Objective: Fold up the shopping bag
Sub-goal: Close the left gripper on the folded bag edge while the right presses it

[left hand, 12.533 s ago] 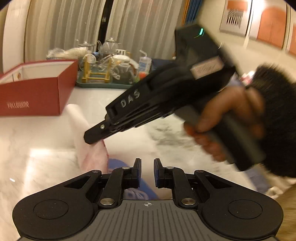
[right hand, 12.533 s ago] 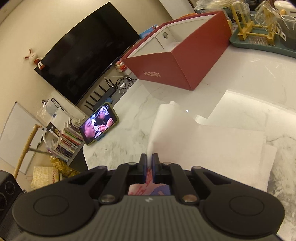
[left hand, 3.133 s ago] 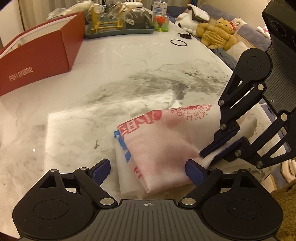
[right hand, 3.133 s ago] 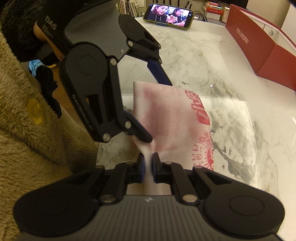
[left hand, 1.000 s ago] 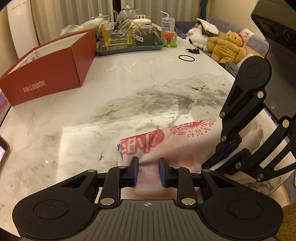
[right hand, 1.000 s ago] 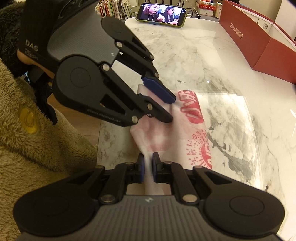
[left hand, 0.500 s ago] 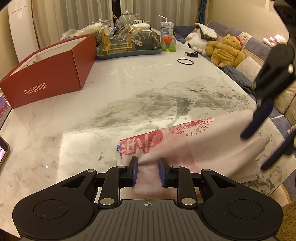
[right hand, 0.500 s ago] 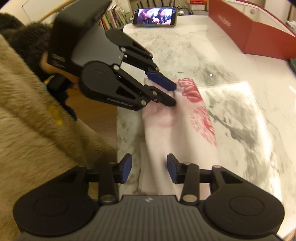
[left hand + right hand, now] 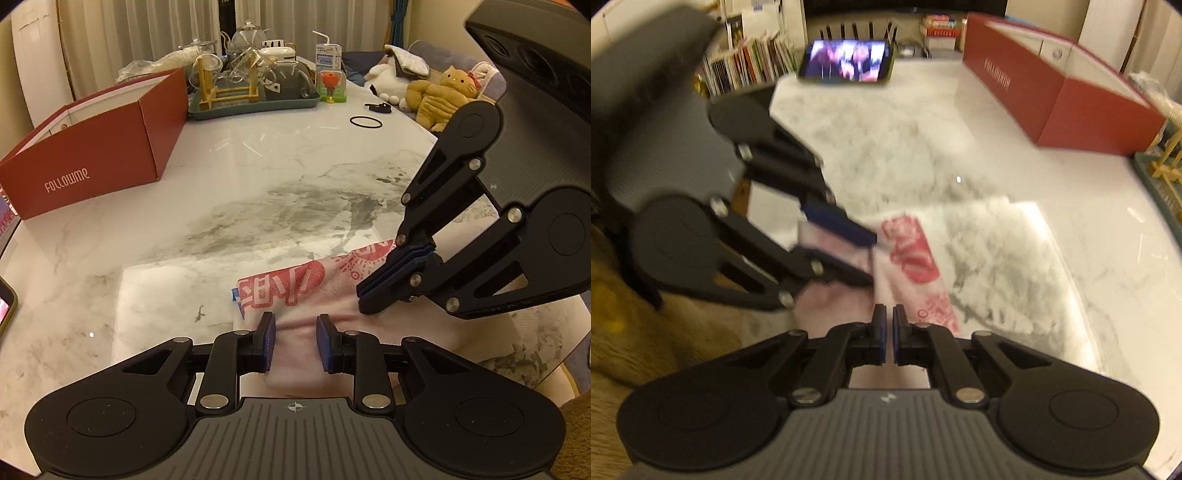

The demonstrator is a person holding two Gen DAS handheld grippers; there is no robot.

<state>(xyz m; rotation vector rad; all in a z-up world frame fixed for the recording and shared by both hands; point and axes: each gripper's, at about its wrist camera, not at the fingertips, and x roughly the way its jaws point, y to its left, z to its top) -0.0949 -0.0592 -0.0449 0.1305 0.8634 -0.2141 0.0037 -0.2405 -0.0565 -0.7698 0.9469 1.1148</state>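
While my left gripper [image 9: 294, 341] keeps the same pinch it had a second ago on the near end of the shopping bag [image 9: 291, 291], what differs in the left wrist view is my right gripper [image 9: 384, 284]: half a second back it hung spread and raised off to the right, and now its blue pads are pressed together, low over the bag's right part; from this side I cannot tell whether any film is caught between them. Beyond the bag the marble table [image 9: 258, 177] lies bare for a long stretch, up to the red box [image 9: 92, 147] at far left and the green tray [image 9: 255, 105] of glassware at the back, with a black ring [image 9: 365, 122] near the right edge and plush toys [image 9: 436, 98] past it. The bag sits near the table's near edge, folded into a narrow white strip with red print on top and a bit of blue at its left corner. Turning to the right wrist view, which is blurred, my right gripper [image 9: 889, 332] has just been closing and its jaws stand nearly together just above the bag [image 9: 912, 266], no film visibly between them. My left gripper [image 9: 862, 258] clamps the bag's end from the left, close to the table edge. Ahead, open marble runs to a lit phone [image 9: 849, 65] and the red box [image 9: 1052, 96] at right.
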